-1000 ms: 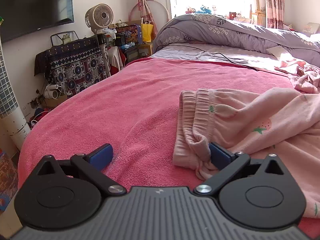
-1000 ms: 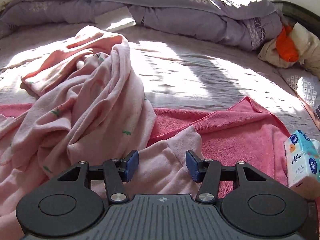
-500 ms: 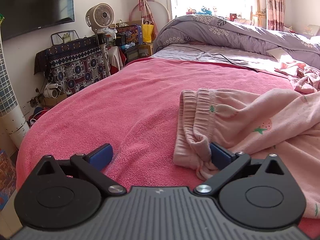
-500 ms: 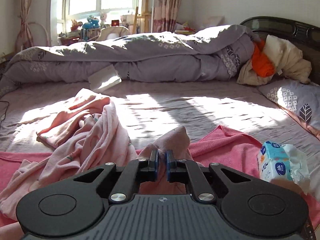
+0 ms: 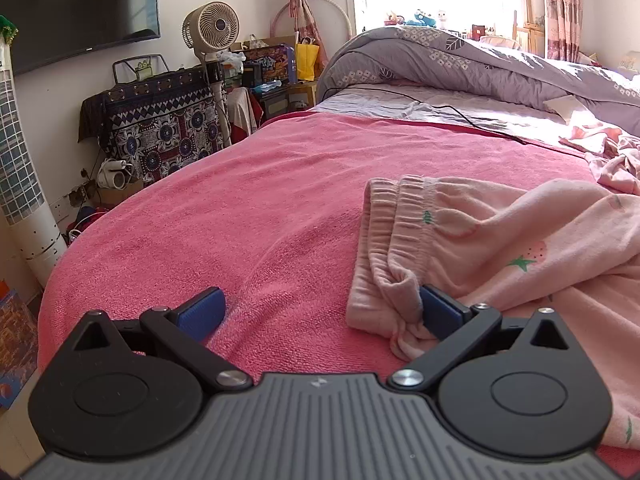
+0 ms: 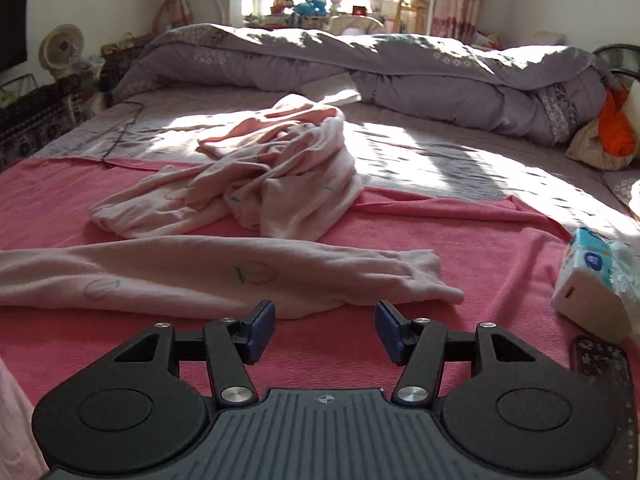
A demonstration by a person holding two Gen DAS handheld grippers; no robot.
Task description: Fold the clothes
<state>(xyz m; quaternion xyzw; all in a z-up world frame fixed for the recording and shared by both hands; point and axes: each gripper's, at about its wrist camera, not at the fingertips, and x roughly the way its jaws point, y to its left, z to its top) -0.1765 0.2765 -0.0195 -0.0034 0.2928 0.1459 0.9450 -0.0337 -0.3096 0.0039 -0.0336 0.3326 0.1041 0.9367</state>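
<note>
The left gripper point(image 5: 320, 312) is hovering low over the pink towel blanket point(image 5: 248, 216), its jaws spread wide apart with only blanket between them, the right blue pad point(image 5: 438, 312) brushing the bunched elastic waistband of the pale pink pyjama trousers point(image 5: 500, 240), which are lying just to its right with little strawberry prints showing. On the other side, the right gripper point(image 6: 325, 328) is opening its jaws, nothing between them, and one trouser leg point(image 6: 224, 272) is lying stretched flat across the blanket just beyond its tips, the cuff end pointing right. Off to the right edge, a tissue pack point(image 6: 592, 276) is sitting on the blanket, with a dark patterned item just beside it that I cannot make out. Further out, a crumpled pink garment point(image 6: 272, 176) is heaped where the blanket is meeting the grey sheet point(image 6: 440, 152). A black cable point(image 5: 452, 110) is trailing across that sheet. Beyond, a rolled lilac duvet point(image 6: 380, 64) is running the width of the bed, an orange cloth point(image 6: 618, 132) tucked at its right end. Along the far left wall, a standing fan point(image 5: 211, 26), a wall television point(image 5: 76, 4) and a cabinet draped in patterned fabric point(image 5: 160, 124) are standing, and soft toys are lining the bright windowsill point(image 6: 316, 2).
</note>
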